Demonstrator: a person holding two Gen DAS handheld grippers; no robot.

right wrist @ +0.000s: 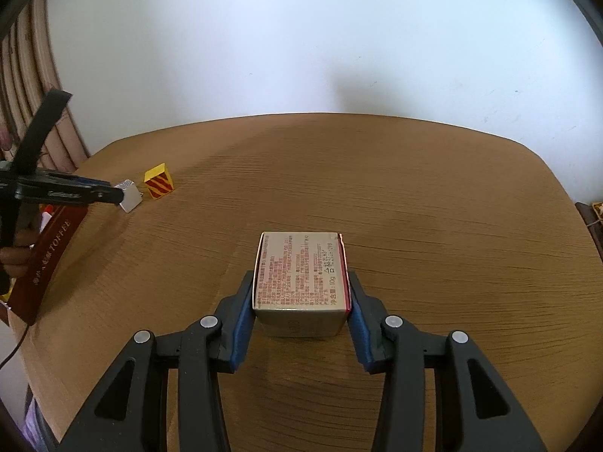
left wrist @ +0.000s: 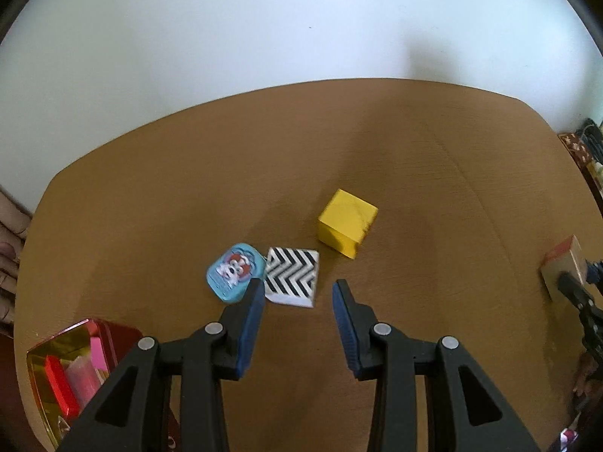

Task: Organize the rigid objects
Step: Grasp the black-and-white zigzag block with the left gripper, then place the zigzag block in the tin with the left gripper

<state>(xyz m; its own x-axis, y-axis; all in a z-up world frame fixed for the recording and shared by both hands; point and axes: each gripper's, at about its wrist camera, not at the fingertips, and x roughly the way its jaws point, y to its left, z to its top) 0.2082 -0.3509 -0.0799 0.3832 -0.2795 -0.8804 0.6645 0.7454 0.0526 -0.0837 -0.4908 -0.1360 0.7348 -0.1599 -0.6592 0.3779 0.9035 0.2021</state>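
On the brown table (right wrist: 414, 207), right fingers (right wrist: 245, 312) pinch a "10g" carton (right wrist: 301, 275); left fingers (left wrist: 252, 312) spread.

- In the left wrist view the left claw (left wrist: 297, 288) covers the near corner of the blue tin (left wrist: 234, 272) and the near left edge of the zigzag box (left wrist: 292, 277).
- The red tin (left wrist: 81, 369) at lower left is partly hidden behind that claw's arm; its contents are blurred.
- The right claw (left wrist: 573, 290) and its carton (left wrist: 563, 263) are smeared at the right edge.
- In the right wrist view, the carton's (right wrist: 301, 275) small print is unreadable.
- There the left claw (right wrist: 113, 194) hides part of the white box (right wrist: 130, 194).
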